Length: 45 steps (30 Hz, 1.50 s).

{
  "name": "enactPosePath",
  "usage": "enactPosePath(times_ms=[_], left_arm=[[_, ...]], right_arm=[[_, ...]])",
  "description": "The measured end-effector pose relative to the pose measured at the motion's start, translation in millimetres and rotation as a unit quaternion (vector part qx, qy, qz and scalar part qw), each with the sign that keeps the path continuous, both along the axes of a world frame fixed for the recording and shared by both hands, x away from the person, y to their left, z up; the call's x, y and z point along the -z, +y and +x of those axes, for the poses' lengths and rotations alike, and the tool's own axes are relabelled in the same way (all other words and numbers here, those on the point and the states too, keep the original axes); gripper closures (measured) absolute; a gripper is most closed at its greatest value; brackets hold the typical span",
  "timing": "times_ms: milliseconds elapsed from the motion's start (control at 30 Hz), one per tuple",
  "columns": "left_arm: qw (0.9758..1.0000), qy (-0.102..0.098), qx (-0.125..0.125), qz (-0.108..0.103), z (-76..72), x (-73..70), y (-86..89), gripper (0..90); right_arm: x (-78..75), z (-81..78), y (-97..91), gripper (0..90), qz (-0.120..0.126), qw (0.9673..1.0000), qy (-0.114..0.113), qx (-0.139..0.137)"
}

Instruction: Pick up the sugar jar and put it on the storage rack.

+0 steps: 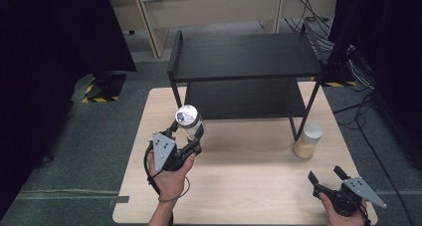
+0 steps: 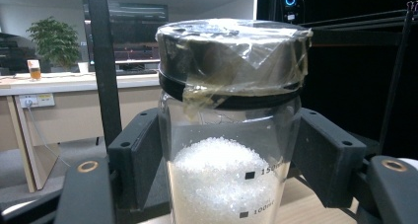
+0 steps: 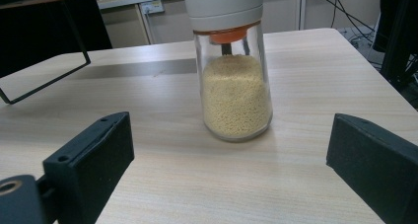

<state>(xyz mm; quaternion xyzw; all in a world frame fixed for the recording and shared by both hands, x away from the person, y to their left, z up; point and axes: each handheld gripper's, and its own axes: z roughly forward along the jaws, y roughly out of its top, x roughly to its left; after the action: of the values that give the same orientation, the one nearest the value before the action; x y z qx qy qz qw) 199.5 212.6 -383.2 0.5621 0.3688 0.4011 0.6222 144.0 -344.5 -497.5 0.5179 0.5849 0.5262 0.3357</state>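
Two hand-held tongs are in use at the wooden table (image 1: 239,186).

Left gripper (image 1: 188,132): the jaws are closed on a clear glass jar (image 1: 189,122), one black pad on each side of the glass wall just below the lid. In the left gripper view the left gripper (image 2: 231,160) has both pads pressed flat against the jar (image 2: 226,179), which stands upright between them. White granules (image 2: 217,184) fill the lower part of the jar, and printed volume marks show on the glass. A dark lid (image 2: 234,61) wrapped in clear film and tape caps the jar. In the high view the jar sits forward of the person's left hand (image 1: 171,178), and its top shows as a shiny round disc.

Right gripper (image 1: 327,175): the jaws stand wide apart with nothing between them. In the right gripper view the right gripper (image 3: 231,155) points level along the tabletop. A second jar (image 3: 234,81) stands upright straight ahead of the jaws, well clear of both pads. It holds yellow grains (image 3: 236,95) and carries a pale cap with an orange ring beneath it. In the high view this second jar (image 1: 308,141) stands on the table ahead of the right gripper, just beside the near right leg of a black two-tier shelf rack (image 1: 244,66).

The rack stands beyond both tongs at the far side of the table. The glass jar in the left gripper is near its front left leg.
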Motion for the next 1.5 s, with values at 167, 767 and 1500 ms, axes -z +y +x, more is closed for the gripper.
enactPosePath(times_ms=[167,767,1500], left_arm=[[1.0,-0.005,-0.003,0.002,2.6,-9.0,-3.8,30.6],[0.9996,-0.007,-0.025,0.012,15.4,-40.0,-11.8,30.6],[0.9998,-0.011,-0.019,0.004,22.3,-82.1,-13.1,30.6]], right_arm=[[0.1,0.2,-0.6,4.2,0.001,1.0,0.0,-0.001],[-1.0,1.4,-1.0,4.2,-0.002,1.0,0.003,-0.004],[-1.2,1.9,-1.6,3.9,0.001,1.0,0.004,-0.004]])
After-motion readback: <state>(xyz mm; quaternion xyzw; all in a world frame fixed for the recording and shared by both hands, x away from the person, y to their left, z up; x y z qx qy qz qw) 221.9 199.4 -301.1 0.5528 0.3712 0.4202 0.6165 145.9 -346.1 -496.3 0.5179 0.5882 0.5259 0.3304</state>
